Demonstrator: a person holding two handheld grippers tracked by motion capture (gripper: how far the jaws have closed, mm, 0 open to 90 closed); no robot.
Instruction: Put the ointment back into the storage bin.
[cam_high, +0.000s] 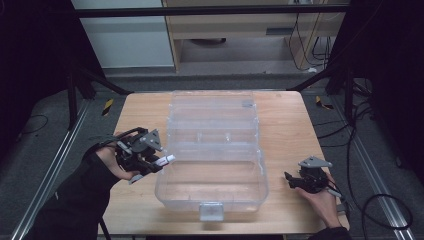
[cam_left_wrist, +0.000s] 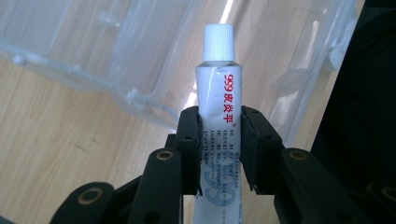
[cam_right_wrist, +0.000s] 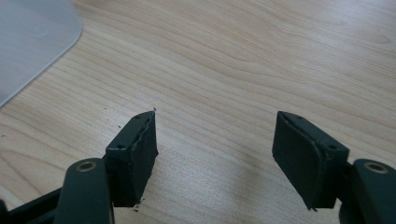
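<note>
The tube looks light, soft and squashable, best pinched mid-body as now. It is white with red print and a ribbed white cap. The left gripper clamps it near the counter's left edge, beside the clear box. The right gripper stands open, empty.

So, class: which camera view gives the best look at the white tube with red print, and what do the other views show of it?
The left gripper view: the tube stands close up, its red print and ribbed white cap sharp, clamped between the left gripper's jaws. In the high view the tube is a small white sliver beside the clear plastic box. The right gripper view looks at bare table.
</note>
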